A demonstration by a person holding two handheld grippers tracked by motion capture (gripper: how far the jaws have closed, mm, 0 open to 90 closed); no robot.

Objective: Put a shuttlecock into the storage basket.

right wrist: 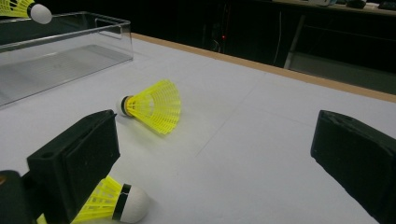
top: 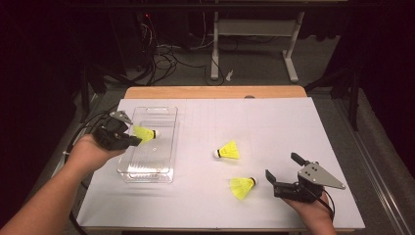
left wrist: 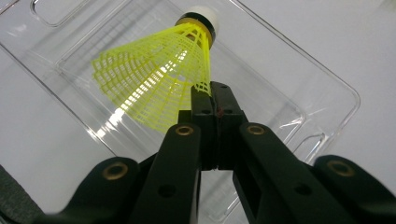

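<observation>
One shuttlecock's pinched skirt edge [left wrist: 201,87], close-up

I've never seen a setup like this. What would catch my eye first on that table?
The bright yellow shuttlecocks stand out against the white table. One shuttlecock is pinched by its skirt in the left gripper above a clear plastic tray at the table's left. Two more lie on their sides right of the tray, the middle shuttlecock and the near shuttlecock, with the right gripper beside the near one, jaws wide apart.
</observation>
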